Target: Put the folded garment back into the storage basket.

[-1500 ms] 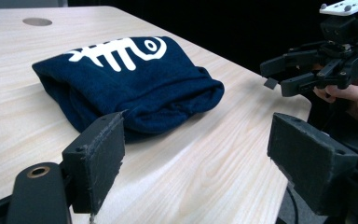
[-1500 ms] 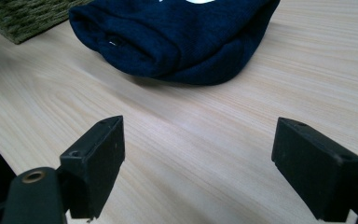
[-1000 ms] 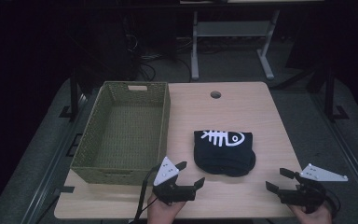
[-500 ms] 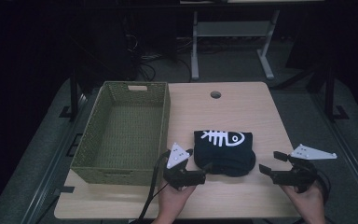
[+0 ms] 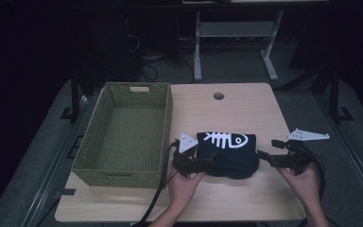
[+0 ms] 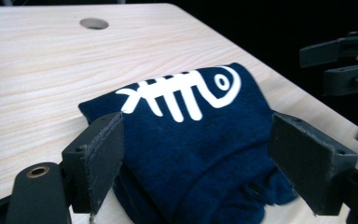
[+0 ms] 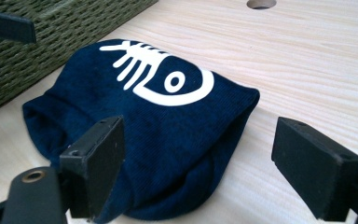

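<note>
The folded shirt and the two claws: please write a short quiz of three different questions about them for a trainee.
1. True or false: the shirt lies inside the basket.
2. What state are the jaws of the left claw and the right claw in?
A. both open
B. both shut on the shirt
C. left shut, right open
3. Fill in: the white print on the shirt shows a fish ____.

Key:
1. False; it lies on the table, beside the basket.
2. A; both are open, one at each side of the shirt.
3. Skeleton.

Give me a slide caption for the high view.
Two open grippers flank a folded navy cloth beside a basket.
</note>
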`<state>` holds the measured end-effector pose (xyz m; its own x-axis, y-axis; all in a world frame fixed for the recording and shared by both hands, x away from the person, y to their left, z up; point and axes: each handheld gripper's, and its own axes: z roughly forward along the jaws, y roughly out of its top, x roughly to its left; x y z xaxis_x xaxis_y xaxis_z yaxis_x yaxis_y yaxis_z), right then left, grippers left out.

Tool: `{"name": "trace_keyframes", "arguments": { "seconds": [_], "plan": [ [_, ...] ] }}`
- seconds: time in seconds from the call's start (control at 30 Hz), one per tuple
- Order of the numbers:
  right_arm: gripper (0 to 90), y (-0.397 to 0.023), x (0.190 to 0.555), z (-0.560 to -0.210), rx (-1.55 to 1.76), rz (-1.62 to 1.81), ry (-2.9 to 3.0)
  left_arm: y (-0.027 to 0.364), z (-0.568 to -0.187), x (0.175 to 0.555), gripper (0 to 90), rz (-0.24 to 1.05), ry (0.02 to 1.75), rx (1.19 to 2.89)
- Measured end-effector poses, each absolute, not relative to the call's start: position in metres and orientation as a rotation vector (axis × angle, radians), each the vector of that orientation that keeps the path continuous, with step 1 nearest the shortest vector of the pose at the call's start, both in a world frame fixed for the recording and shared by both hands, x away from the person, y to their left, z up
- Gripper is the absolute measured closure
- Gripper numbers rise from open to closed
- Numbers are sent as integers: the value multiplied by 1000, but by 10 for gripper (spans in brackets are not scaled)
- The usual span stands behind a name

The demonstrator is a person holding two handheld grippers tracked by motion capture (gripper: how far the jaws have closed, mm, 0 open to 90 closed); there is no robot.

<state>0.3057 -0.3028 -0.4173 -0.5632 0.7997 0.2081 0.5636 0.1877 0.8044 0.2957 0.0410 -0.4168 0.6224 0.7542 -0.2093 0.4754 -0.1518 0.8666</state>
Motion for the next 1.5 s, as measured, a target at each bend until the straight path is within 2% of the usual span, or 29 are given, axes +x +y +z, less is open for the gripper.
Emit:
{"name": "trace_keyframes", "arguments": {
  "seconds": [0.2,0.6,0.83,0.97,1.13,1.17,1.23,1.37,1.4,1.5],
  "plan": [
    [180,-297,321,-422,1335,1310,2228,35,-425,309,180,362,1053,1809],
    [221,-285,351,-456,1465,1241,2316,36,-452,334,181,304,1215,1809],
    [304,-282,355,-465,1521,1220,2326,38,-466,345,182,223,1289,1803],
    [364,-283,356,-469,1536,1231,2335,37,-469,346,215,195,1286,1812],
    [424,-282,353,-474,1550,1242,2321,36,-474,348,269,140,1286,1829],
    [463,-284,351,-475,1555,1258,2312,36,-474,348,320,121,1273,1828],
    [476,-284,350,-475,1556,1260,2312,35,-475,347,340,104,1264,1827],
    [564,-283,348,-475,1550,1263,2326,34,-476,348,467,46,1251,1805],
    [599,-282,348,-476,1549,1277,2328,34,-476,349,531,36,1248,1797],
    [633,-282,349,-477,1555,1293,2332,35,-477,350,580,14,1244,1783]
  ]
}}
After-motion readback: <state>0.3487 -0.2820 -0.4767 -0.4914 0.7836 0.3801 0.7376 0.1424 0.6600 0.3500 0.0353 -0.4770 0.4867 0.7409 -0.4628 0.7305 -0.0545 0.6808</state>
